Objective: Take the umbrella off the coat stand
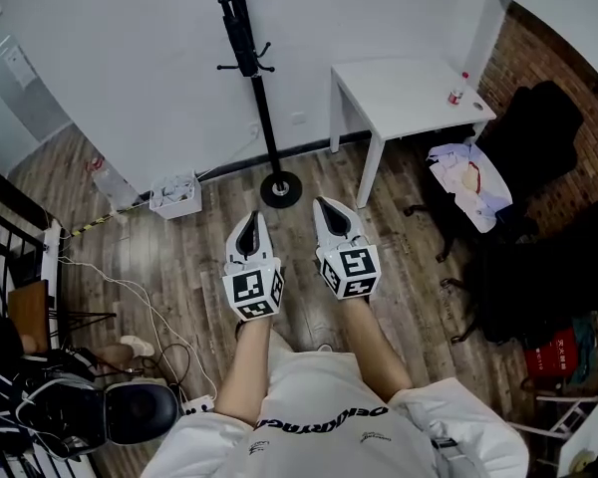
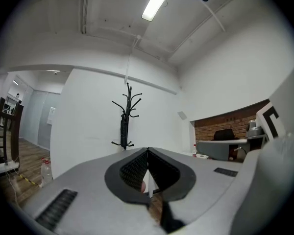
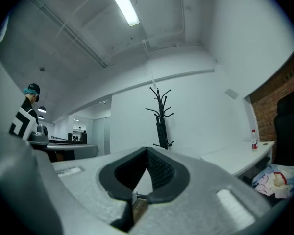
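A black coat stand rises against the white wall on a round base. A folded black umbrella hangs along its pole near the top hooks. Both grippers are held level side by side over the wooden floor, short of the base and apart from the stand. The left gripper is shut with nothing in it, and so is the right gripper. In the left gripper view the closed jaws point at the stand and umbrella. The right gripper view shows its closed jaws below the umbrella.
A white table with a small bottle stands right of the stand. Black chairs and a heap of clothes fill the right side. A white box, a plastic bottle and cables lie at left.
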The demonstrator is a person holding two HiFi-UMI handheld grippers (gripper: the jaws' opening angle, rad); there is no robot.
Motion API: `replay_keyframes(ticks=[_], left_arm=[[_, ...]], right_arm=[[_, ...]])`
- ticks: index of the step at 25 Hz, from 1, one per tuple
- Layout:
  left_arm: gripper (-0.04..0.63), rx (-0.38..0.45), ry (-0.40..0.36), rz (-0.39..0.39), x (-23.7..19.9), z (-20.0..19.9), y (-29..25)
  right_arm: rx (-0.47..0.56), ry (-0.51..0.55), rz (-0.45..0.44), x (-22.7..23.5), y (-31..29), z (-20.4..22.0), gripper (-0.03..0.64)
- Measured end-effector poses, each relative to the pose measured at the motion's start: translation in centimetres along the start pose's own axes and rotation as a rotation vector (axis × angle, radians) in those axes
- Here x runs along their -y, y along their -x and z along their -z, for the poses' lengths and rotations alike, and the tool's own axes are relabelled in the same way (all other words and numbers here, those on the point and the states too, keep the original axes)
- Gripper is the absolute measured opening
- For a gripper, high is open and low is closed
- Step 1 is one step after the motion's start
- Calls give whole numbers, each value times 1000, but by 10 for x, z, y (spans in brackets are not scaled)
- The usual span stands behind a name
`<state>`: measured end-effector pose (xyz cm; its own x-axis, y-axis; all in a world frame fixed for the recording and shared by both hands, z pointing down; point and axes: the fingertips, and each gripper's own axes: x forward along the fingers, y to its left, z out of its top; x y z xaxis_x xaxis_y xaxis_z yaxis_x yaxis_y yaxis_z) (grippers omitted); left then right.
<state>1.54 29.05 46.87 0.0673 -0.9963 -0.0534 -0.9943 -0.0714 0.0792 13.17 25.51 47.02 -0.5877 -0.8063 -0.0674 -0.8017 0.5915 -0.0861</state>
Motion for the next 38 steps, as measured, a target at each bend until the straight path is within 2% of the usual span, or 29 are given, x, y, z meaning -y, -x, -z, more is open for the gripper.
replay_keyframes(ticks=[8, 13, 16, 26, 38], left_arm=[[-2, -19, 22, -1, 8, 14, -19], [-2, -14, 11, 9, 1, 23, -52], [-2, -14, 29, 1, -11, 29, -83], [-2, -16, 68, 9, -69, 21, -232], [-2, -61, 66, 36, -163, 9, -418]], right_arm=[[-12, -4, -12, 14, -8, 6, 0], [-8, 10, -31, 23, -42, 10, 0], [-9, 19, -38, 31, -71, 13, 0], [-21, 7, -4, 81, -211, 16, 0], [-20, -24, 62, 138, -412, 3, 0]])
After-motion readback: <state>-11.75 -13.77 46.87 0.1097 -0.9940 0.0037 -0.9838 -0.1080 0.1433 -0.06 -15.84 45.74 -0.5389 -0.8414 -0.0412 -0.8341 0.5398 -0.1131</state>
